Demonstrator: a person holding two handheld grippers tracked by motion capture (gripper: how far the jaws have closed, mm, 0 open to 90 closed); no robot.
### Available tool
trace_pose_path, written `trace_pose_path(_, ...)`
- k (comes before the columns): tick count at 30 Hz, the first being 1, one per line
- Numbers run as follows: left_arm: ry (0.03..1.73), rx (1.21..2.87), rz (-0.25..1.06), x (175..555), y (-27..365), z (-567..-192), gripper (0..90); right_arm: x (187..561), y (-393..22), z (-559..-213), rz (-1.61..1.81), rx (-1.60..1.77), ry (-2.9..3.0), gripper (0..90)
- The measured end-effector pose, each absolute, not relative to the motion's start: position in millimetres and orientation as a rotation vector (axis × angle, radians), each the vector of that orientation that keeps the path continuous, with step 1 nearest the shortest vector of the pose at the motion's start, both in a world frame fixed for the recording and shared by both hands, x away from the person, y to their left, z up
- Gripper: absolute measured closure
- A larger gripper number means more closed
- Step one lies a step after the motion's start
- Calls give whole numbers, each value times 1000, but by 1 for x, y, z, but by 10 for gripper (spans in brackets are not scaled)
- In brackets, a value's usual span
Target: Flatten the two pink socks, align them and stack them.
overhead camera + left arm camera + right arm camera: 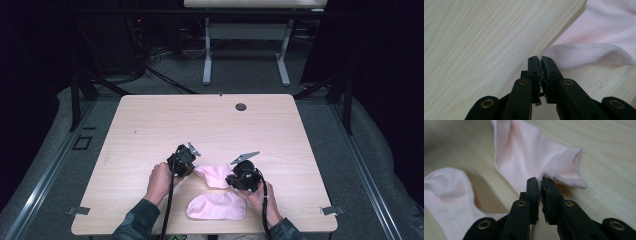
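A light wooden table [150, 130] is seen from the high view, with a small dark round grommet [241, 107] set near its far edge. Two metal clips are fixed at the near corners, one at the left [79, 210] and one at the right [332, 210]. Beyond the table, on the grey floor, the white legs of a second table [245, 35] are seen, and loose cables [150, 60] lie in the dark area to the far left.

Two pale pink socks are counted on the near half of the table. One sock [216, 175] is stretched between the two grippers, and its middle is partly covered by them in the high view. The other sock [217, 206] is laid flat closer to the near edge, just beside the right hand [260, 197].

Two grippers are held, one in each hand. The left gripper [540, 60] is closed with its jaws pressed together on the folded edge of the stretched sock [586, 53]. The right gripper [540, 181] is likewise clamped on a raised fold of that sock [529, 152], while the flat sock [446, 195] is seen to its left. The left hand [160, 181] rests on the table behind its gripper.
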State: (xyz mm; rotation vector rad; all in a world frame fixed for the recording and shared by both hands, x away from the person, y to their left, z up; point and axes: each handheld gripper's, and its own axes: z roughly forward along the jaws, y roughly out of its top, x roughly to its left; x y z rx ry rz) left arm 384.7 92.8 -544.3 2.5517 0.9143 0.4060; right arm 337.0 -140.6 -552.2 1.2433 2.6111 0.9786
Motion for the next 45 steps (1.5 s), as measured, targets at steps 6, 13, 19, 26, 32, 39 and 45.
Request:
trace_pose_path(6,1014,2474,406,373,113,-528,544,329,-163,-531,1117,1207,2512,658)
trace_pose_path(13,1048,2425,376,358,112,-524,442,354,-169,-528,1017,1254,2477,596)
trace_pose_path(19,1084,2431,315,360,110,-538,465,370,-155,-548,918,1276,2549,595)
trace_pose_path(26,1065,2458,262,364,111,-547,612,374,-145,-561,848,1260,2590,632)
trace_pose_path(32,1043,2475,261,363,109,-550,730,372,-143,-561,804,1229,2585,706)
trace_pose_path(39,1038,2487,261,362,109,-555,810,368,-139,-563,820,1193,2585,810)
trace_pose_path(45,1028,2458,272,360,112,-557,890,366,-142,-564,851,1164,2584,847)
